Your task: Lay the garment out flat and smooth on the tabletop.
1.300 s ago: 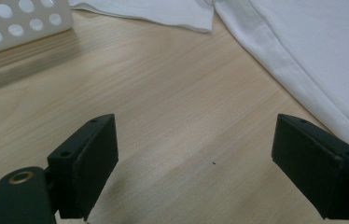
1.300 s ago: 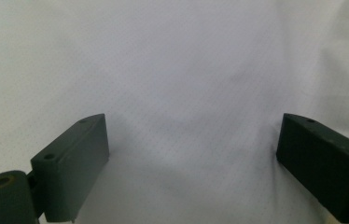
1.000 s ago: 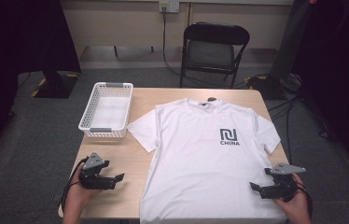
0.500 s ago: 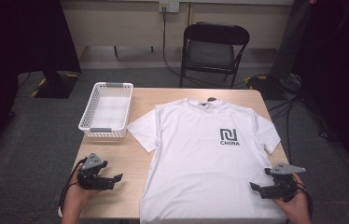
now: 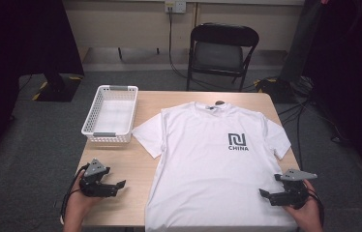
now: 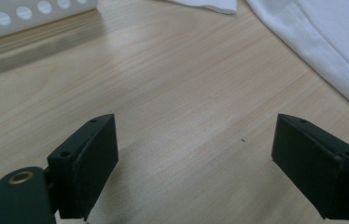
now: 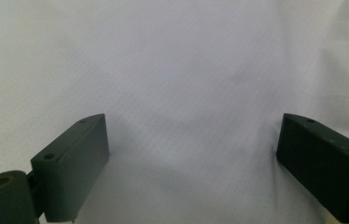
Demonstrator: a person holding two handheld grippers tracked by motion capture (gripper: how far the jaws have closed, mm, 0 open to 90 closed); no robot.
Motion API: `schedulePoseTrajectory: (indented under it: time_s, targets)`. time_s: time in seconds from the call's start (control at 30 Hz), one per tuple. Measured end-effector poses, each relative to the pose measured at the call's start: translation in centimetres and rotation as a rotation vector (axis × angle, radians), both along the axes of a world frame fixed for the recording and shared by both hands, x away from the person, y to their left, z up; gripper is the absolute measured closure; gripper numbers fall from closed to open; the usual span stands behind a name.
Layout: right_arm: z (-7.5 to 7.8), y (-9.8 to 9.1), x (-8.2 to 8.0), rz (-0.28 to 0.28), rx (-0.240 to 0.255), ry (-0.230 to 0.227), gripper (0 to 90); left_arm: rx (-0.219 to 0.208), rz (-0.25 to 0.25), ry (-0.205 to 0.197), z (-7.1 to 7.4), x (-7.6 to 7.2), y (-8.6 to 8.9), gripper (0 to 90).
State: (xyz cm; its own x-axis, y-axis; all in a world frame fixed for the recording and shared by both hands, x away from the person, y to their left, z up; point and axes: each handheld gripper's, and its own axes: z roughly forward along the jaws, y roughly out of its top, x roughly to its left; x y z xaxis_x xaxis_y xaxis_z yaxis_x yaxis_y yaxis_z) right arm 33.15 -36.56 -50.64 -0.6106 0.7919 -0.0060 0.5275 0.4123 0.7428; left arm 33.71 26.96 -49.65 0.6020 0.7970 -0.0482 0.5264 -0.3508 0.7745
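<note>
White T-shirt (image 5: 208,159) lies flat, front up, on the table (image 5: 121,164), collar toward the far edge, hem at the near edge; dark logo on the chest. Its left sleeve (image 5: 147,135) ends just beside the white basket (image 5: 110,113), not touching as far as I can tell. Right tool (image 5: 266,195) sits over the hem corner on the right, jaws wide, cloth beneath them and nothing gripped. Left tool (image 5: 120,184) hovers over bare wood beside the shirt's left edge, jaws also wide, holding nothing. Risks, judged: the left tool is off the cloth, so closing where it stands would catch only air; it must shift toward the hem first. The right tool could pinch one layer only, or a shallow fold that slips out on lifting. Uneven pulls from the two sides would skew the shirt and drag the sleeve against the basket. Hem overhanging the near edge may slide off if tugged.
</note>
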Motion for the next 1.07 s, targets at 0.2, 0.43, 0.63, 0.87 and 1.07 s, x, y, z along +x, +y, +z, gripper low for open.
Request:
schedulePoseTrajectory:
  time_s: [0.2,0.43,0.63,0.87,1.07]
  targets:
    - [0.0,0.0,0.0,0.0,0.0,0.0,7.4,0.003,0.003,0.001,-0.14,0.02,0.03,14.1]
    - [0.0,0.0,0.0,0.0,0.0,0.0,7.4,0.021,0.002,-0.005,-0.19,0.0,0.05,14.0]
    - [0.0,0.0,-0.01,0.0,0.0,0.0,7.4,0.033,0.002,0.0,-0.46,0.0,0.16,14.0]
    - [0.0,0.0,0.0,0.0,0.0,0.0,7.4,0.055,0.001,-0.003,-0.6,0.02,0.16,13.9]
    - [0.0,0.0,0.0,0.0,0.0,0.0,7.4,0.089,-0.013,-0.005,-0.62,0.04,0.1,13.4]
